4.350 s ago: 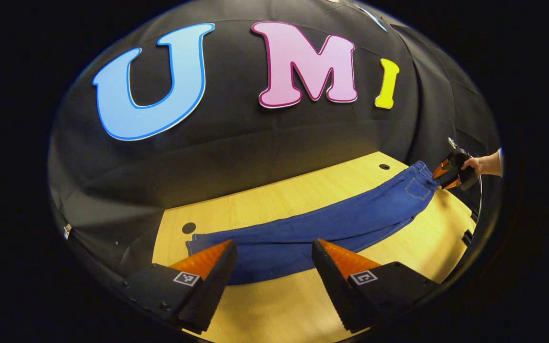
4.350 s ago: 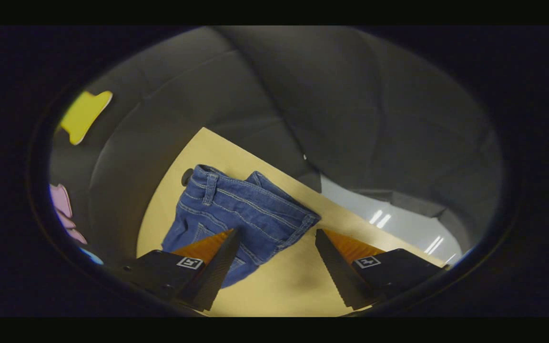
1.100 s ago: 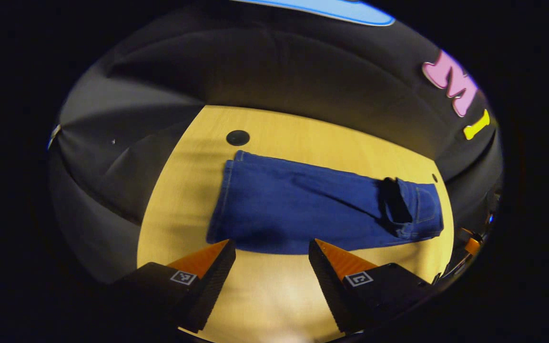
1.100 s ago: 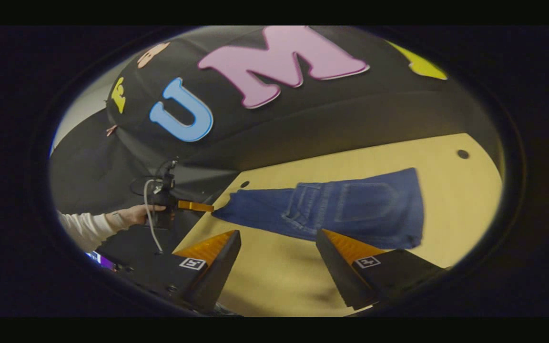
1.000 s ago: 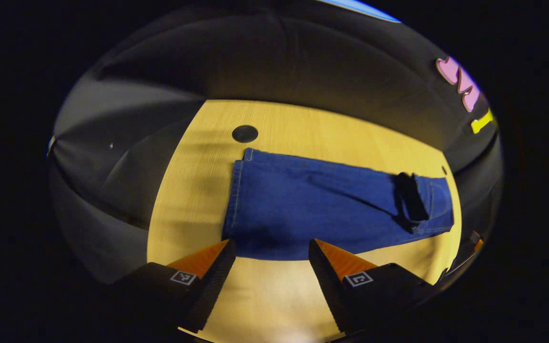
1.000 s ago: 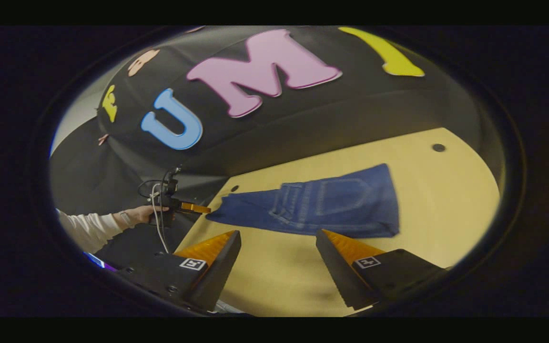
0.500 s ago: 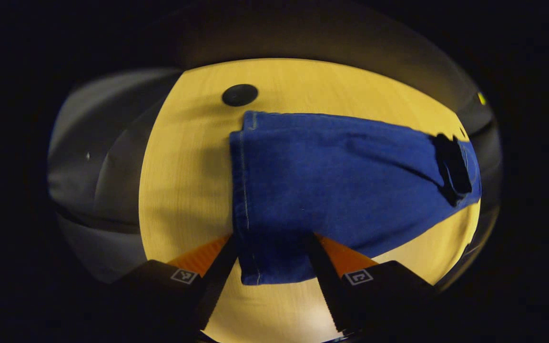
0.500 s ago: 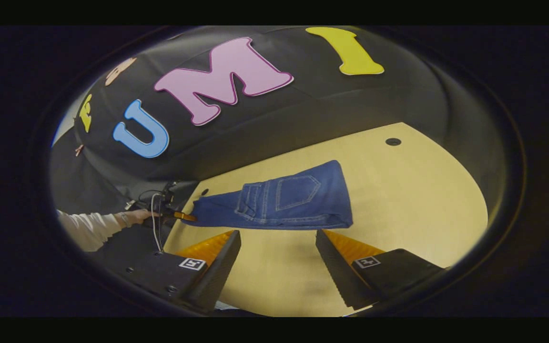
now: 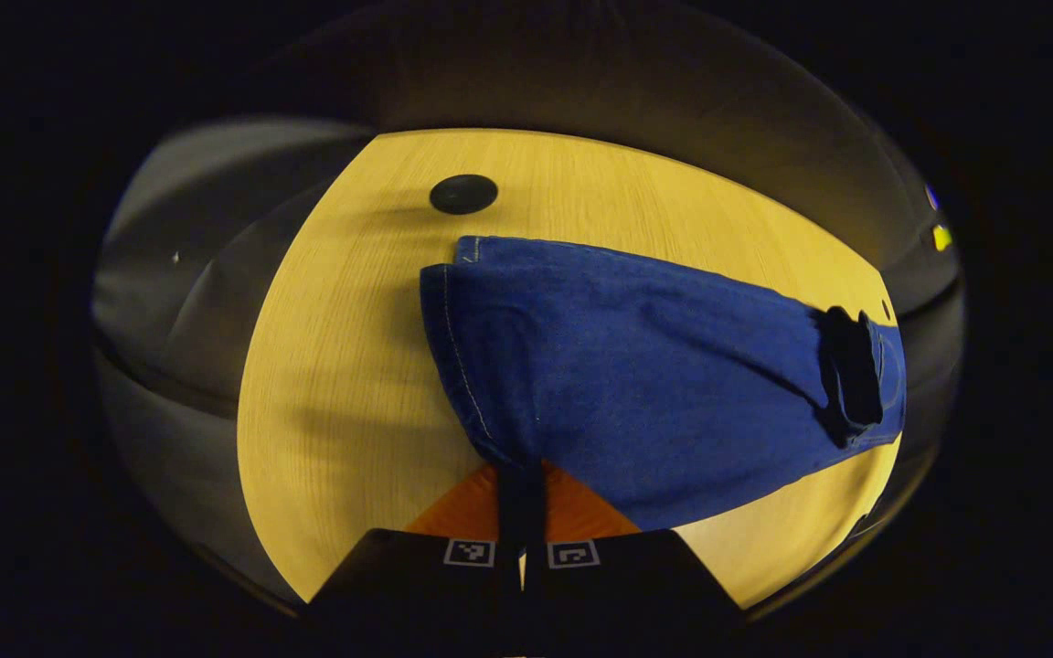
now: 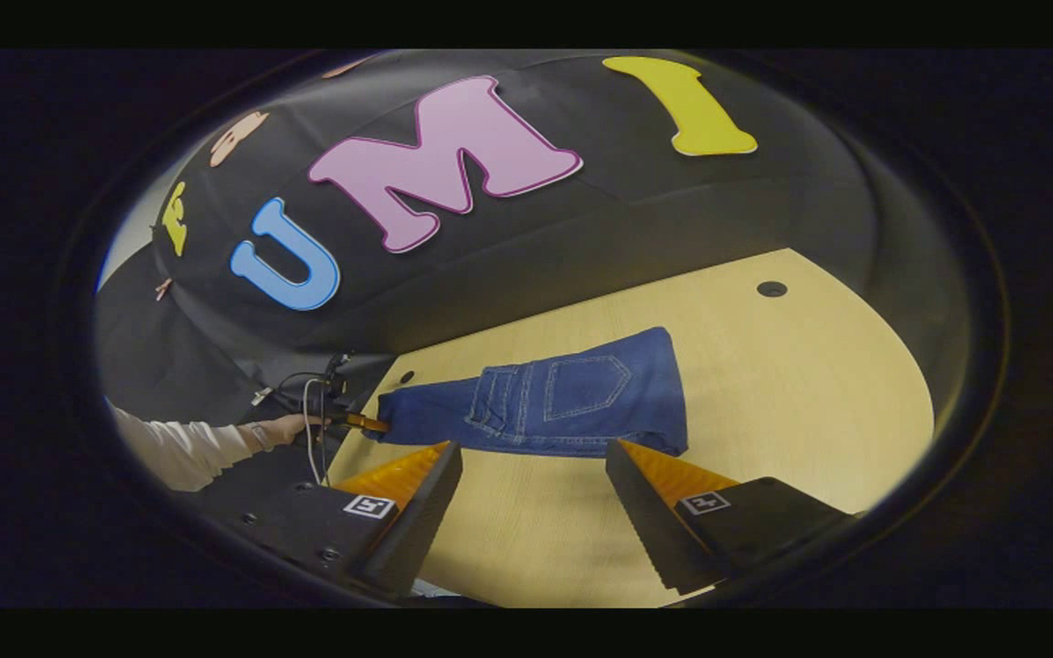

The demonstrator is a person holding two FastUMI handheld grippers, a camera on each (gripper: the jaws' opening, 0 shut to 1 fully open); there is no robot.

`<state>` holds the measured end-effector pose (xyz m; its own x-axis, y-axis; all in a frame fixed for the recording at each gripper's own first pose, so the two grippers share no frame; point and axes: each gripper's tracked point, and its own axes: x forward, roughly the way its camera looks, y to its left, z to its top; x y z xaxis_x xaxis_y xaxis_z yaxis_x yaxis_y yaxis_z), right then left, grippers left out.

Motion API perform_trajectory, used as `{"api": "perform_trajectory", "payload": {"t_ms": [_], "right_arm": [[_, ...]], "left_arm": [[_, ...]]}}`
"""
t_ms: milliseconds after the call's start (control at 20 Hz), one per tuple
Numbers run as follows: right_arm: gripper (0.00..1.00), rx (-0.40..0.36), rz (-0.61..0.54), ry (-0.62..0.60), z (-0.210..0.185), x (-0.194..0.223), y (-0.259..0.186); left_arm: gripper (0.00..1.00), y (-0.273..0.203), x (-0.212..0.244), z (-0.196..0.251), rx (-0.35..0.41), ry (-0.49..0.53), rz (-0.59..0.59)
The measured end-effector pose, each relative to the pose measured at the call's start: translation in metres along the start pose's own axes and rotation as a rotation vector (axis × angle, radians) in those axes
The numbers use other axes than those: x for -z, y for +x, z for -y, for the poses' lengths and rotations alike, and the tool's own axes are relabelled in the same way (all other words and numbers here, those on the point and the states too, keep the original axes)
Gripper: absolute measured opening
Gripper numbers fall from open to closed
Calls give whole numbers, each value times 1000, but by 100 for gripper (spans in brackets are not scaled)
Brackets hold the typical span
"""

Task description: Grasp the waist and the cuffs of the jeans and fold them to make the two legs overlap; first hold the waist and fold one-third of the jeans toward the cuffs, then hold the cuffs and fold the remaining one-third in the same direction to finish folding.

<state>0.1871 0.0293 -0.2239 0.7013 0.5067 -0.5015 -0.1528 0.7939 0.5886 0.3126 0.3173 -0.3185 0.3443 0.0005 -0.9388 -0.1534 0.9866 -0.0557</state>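
Blue jeans [image 9: 636, 366] lie on the yellow wooden table [image 9: 344, 384] with the two legs overlapped and the waist part folded over at the far end [image 9: 856, 375]. My left gripper [image 9: 520, 475] is shut on the near corner of the cuffs, and the cloth there is lifted a little. In the right gripper view the jeans [image 10: 563, 397] show a back pocket on top, and the left gripper [image 10: 371, 423] pinches their left end, held by a hand in a white sleeve [image 10: 207, 448]. My right gripper [image 10: 536, 466] stands open above the table in front of the jeans, holding nothing.
A round black grommet [image 9: 463, 194] sits in the table beyond the cuffs, another [image 10: 771, 289] at the far right corner. The black cloth wall [image 10: 508, 228] runs along the table's back edge. A cable [image 10: 312, 439] hangs from the left gripper.
My left gripper moved in over the cuff corner and shut on it, raising the cloth slightly. The right gripper drew back from the folded waist end and stays open.
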Motion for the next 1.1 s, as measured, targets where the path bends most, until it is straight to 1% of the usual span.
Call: {"api": "perform_trajectory", "payload": {"t_ms": [100,200,300,350,500,600,650,700,800,900,1000,1100], "right_arm": [[97,-5,5,5,3,-4,0],[97,-19,22,20,2,-11,-3],[97,-33,38,29,1,-17,-8],[96,-38,41,31,1,-18,-10],[96,-52,56,26,2,-23,-22],[97,-55,73,15,5,-26,-31],[96,-56,84,7,8,-28,-38],[96,-56,93,-3,9,-29,-45],[96,-51,115,-25,16,-32,-61],[96,-39,136,-47,25,-35,-73],[96,-23,144,-84,37,-35,-86],[96,-4,152,-122,51,-35,-96]], "left_arm": [[6,-16,-8,16,39,10,31],[6,-49,-17,48,123,7,73],[6,-89,-25,96,233,5,138],[6,-108,-31,120,280,22,161],[6,-157,-32,193,346,124,226],[6,-181,-33,248,400,202,270],[2,-185,-35,278,433,230,283],[6,-189,-36,310,467,254,292],[6,-187,-29,367,510,306,287],[6,-176,-10,410,528,346,247],[6,-145,3,449,520,360,210],[6,-108,11,467,455,377,176]]}}
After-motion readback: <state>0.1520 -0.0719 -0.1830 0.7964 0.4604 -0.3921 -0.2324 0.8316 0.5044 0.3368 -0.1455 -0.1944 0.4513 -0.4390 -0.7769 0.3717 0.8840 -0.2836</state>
